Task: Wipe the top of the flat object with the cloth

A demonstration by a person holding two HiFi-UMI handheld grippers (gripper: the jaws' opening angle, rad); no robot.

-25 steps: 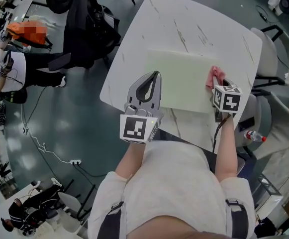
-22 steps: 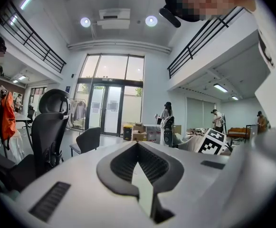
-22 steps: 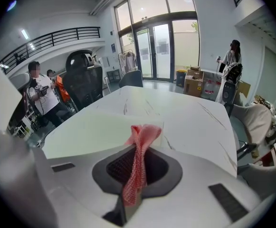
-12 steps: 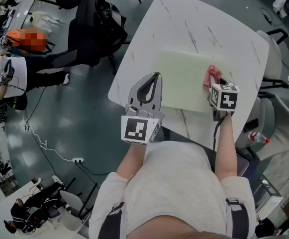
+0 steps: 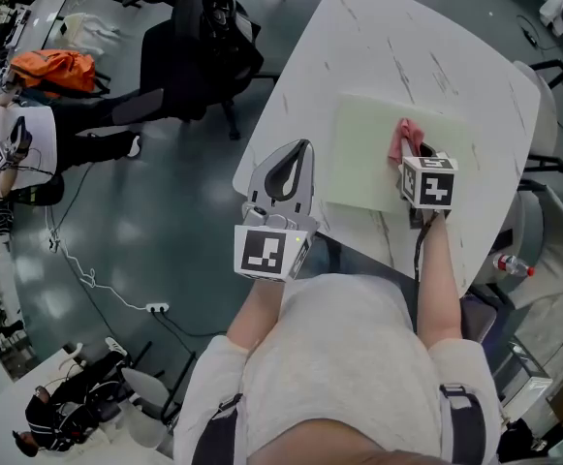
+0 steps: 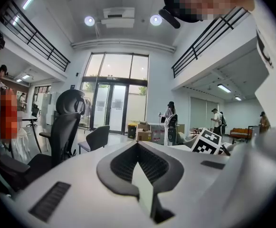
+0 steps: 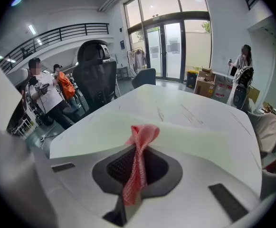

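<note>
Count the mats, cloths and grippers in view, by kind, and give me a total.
Green mat: 1
Pink cloth: 1
Grippers: 2, the left gripper and the right gripper
Total: 4

Setting: large open-plan office or lab hall, two storeys high. Evidence:
- mezzanine railings (image 6: pixel 31 30) along both side walls
- tall glass entrance doors (image 6: pixel 111 106) at the far end
- round ceiling lights (image 6: pixel 90 21)
- black high-backed office chair (image 5: pixel 199 46) at the far left of a white marble-look table (image 5: pixel 378 56)
- dark glossy floor (image 5: pixel 165 192) with a loose cable (image 5: pixel 87 279) running to a power strip (image 5: pixel 155 308)
- cardboard boxes (image 7: pixel 206 87) near the doors
- several people (image 6: pixel 170 120) standing at the far right
</note>
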